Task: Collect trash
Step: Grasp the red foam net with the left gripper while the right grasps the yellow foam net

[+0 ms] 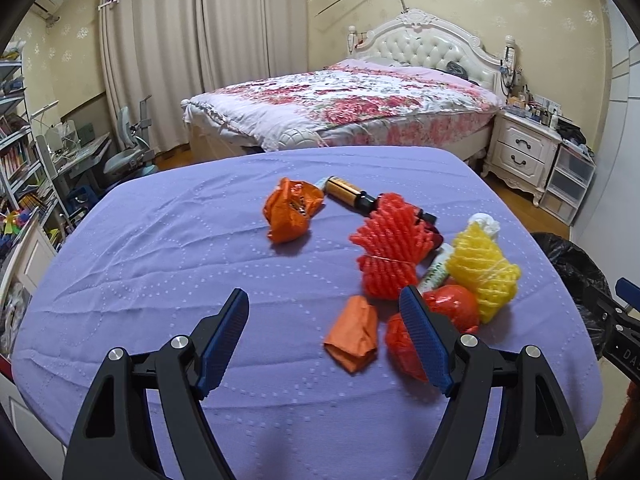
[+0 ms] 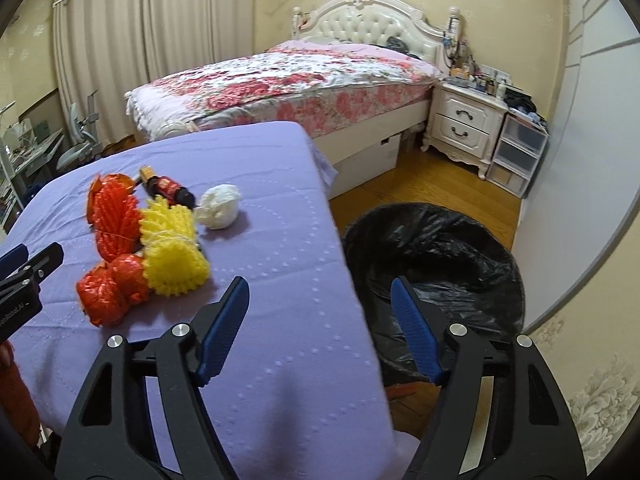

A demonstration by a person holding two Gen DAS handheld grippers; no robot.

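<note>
Trash lies on a purple-covered table (image 1: 160,248): a crumpled orange wrapper (image 1: 291,210), a folded orange paper (image 1: 352,339), a red foam net (image 1: 390,244), a yellow foam net (image 1: 482,270), red crumpled bags (image 1: 454,304), a dark bottle (image 1: 352,193) and a white paper wad (image 2: 219,206). My left gripper (image 1: 326,306) is open and empty, above the table just short of the orange paper. My right gripper (image 2: 320,294) is open and empty, over the table's right edge beside a black-lined trash bin (image 2: 436,264). The nets also show in the right wrist view (image 2: 172,252).
A floral bed (image 1: 340,100) stands behind the table, with a white nightstand (image 1: 520,152) and plastic drawers (image 1: 568,184) to its right. Shelves and a desk chair (image 1: 128,152) are at the left. Wooden floor (image 2: 420,184) lies between table and bed.
</note>
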